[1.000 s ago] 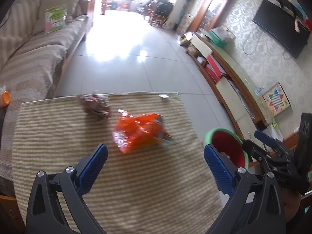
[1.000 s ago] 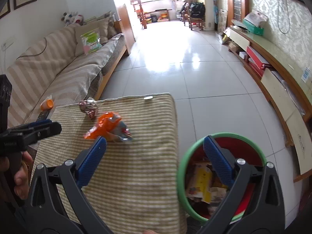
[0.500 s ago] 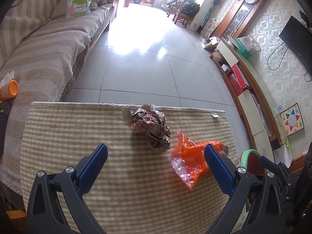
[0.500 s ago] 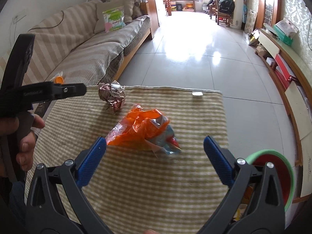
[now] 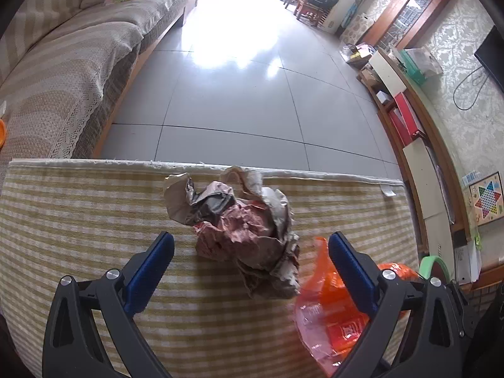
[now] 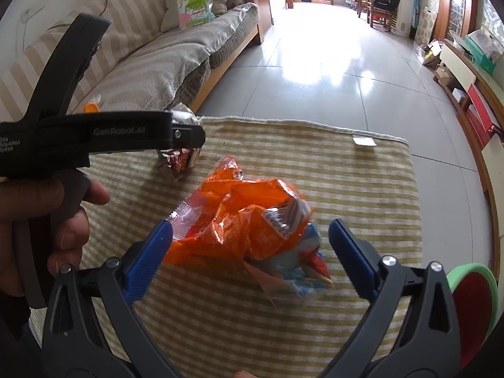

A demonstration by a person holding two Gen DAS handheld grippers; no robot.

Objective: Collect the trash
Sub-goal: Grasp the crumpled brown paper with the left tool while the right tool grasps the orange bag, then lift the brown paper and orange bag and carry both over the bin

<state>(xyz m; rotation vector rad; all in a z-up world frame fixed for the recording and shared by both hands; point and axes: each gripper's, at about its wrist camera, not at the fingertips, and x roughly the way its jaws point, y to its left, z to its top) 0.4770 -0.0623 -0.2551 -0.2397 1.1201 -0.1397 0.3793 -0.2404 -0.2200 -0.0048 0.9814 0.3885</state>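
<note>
A crumpled brown and red paper wad (image 5: 242,220) lies near the far edge of the striped cloth (image 5: 78,208). My left gripper (image 5: 250,264) is open, its blue pads on either side of the wad's near end. An orange plastic wrapper (image 6: 242,223) lies mid-cloth; it also shows in the left wrist view (image 5: 334,312). My right gripper (image 6: 250,258) is open around the wrapper. The left gripper's body (image 6: 104,135) partly hides the wad (image 6: 179,160) in the right wrist view.
A red bin with a green rim (image 6: 472,299) stands off the cloth's right edge, also in the left wrist view (image 5: 434,261). A striped sofa (image 5: 63,56) runs along the left. A low TV cabinet (image 5: 415,119) lines the right wall. Grey tiled floor (image 5: 245,94) lies beyond.
Both grippers have moved left and forward over the cloth. The left one now frames the paper wad, the right one frames the orange wrapper; the bin has slid to the right edge.
</note>
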